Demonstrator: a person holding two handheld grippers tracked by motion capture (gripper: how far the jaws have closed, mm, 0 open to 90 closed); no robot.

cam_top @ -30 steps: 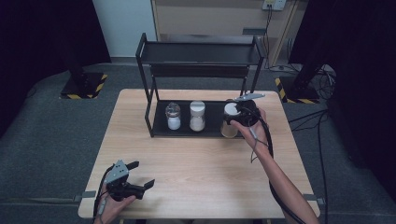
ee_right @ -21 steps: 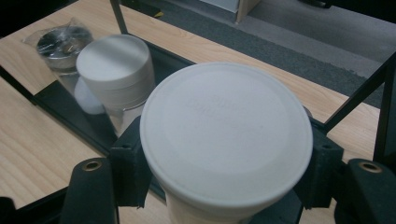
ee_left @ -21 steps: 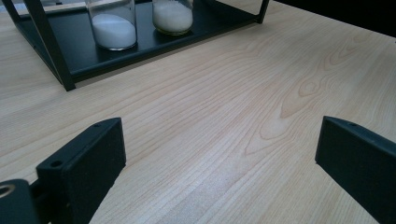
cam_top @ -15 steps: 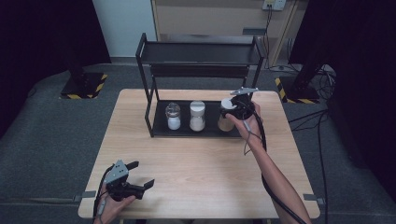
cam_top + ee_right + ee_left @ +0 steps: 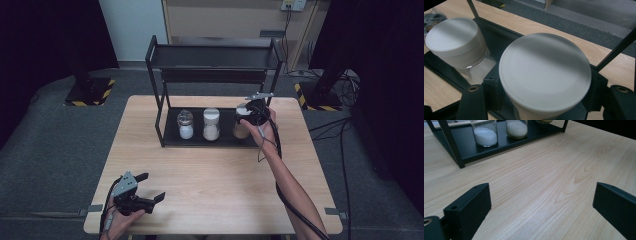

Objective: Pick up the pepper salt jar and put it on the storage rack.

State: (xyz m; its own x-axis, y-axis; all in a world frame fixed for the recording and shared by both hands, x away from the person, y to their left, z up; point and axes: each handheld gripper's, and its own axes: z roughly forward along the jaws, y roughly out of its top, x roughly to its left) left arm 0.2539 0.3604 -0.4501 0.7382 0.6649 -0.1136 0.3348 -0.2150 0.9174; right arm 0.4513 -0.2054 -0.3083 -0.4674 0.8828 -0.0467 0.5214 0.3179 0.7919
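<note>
Right hand-held gripper (image 5: pixel 544 100) clamped on brown-filled jar (image 5: pixel 241 128), over rack's bottom shelf (image 5: pixel 172 140). Risks knocking white-lidded jar (image 5: pixel 456 42) just beside; left hand-held gripper (image 5: pixel 150 192) agape, idle.

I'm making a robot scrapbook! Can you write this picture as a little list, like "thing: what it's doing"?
Right gripper: shut on the white-lidded jar, at the rack's bottom shelf
Left gripper: open, holding nothing, near the table's front edge
Rack: black, two shelves, top shelf bare
Other jars: two, white lid and clear lid, upright on the bottom shelf
Table: light wood
</note>
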